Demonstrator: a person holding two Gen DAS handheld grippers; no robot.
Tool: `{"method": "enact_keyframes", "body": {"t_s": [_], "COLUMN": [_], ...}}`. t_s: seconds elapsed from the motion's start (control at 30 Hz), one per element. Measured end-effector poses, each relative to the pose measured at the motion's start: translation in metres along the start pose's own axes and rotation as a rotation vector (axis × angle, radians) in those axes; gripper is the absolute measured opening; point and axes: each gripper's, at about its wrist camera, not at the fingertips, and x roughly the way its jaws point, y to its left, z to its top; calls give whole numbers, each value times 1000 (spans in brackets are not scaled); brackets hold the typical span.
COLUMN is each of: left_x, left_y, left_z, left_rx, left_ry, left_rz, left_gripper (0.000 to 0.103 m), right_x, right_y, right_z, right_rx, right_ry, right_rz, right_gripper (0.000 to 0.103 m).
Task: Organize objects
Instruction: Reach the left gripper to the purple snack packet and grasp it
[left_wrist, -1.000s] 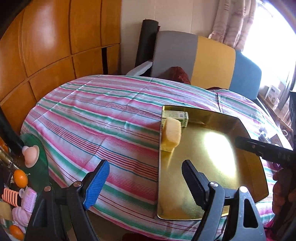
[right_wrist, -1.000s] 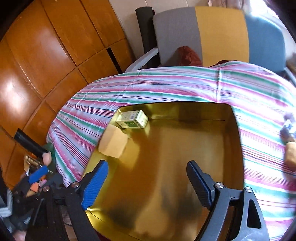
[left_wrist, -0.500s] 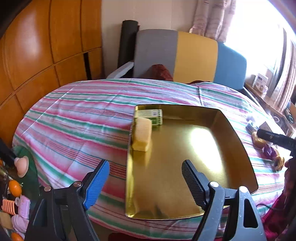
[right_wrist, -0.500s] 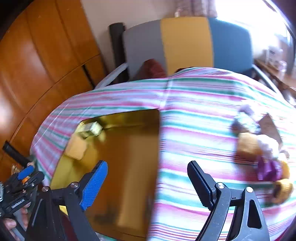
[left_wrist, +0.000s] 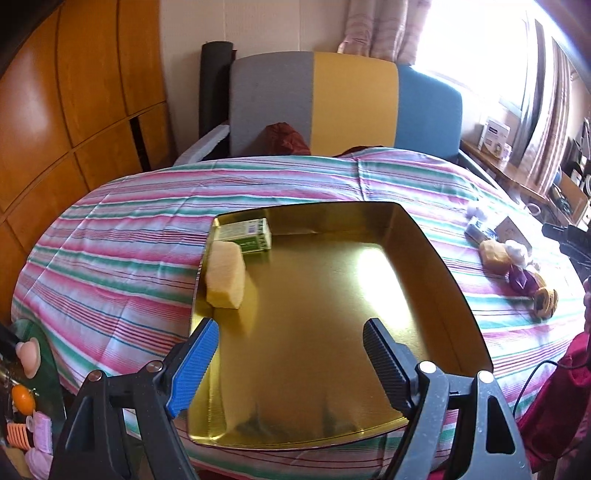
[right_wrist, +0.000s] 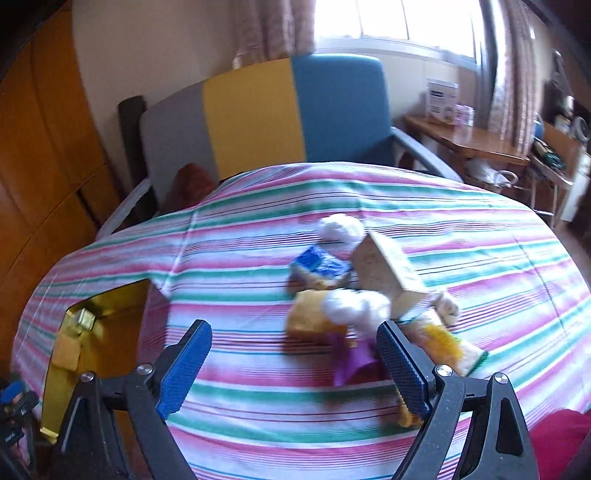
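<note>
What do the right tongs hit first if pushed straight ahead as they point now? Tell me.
Probably the pile of loose items on the striped tablecloth, likely its yellow sponge at the near edge. The right tongs are open and empty. The picture is blurred, so depth is uncertain.

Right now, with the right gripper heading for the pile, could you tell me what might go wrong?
1. The pile is tightly jumbled, so closing the open right gripper could snag two items or knock the tilted cardboard box over.
2. The right wrist view is motion-blurred, so aim may be off.
3. The gold tray overhangs the near table edge; a nudge from the open left gripper could tip it.
</note>
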Motion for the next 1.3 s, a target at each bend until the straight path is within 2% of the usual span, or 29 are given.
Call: {"method": "enact_keyframes", "body": {"t_s": [0.2,0.37,0.47,0.67,0.97,1.17,1.3], "left_x": [2,4,6,10,12,23,32], "left_y": [-12,-22,-32,-61,-120,-160,-188], "left_z": [3,6,10,18,29,33,42], "left_rx": [24,39,60,101,213,278,290], "left_ry": [5,12,13,19,28,90,136], "left_rz": [-27,-54,-75,-139,-268,-343,-423], "left_gripper": [82,82,82,82,82,83,82], "right_x": [2,7,11,8,17,18,17], "right_y": [-48,-87,-109,-125,-155,-162,-162], "right_z": [1,-8,-12,-17,-30,-35,-34], "right_rx": [85,230,350,457,633,679,681], "right_ry": [-33,-59,-40,-50,2,20,16], "right_rz": [-91,-164,-131,-115,-104,-82,-64], "right_gripper": [92,93,93,94,100,100,100]}}
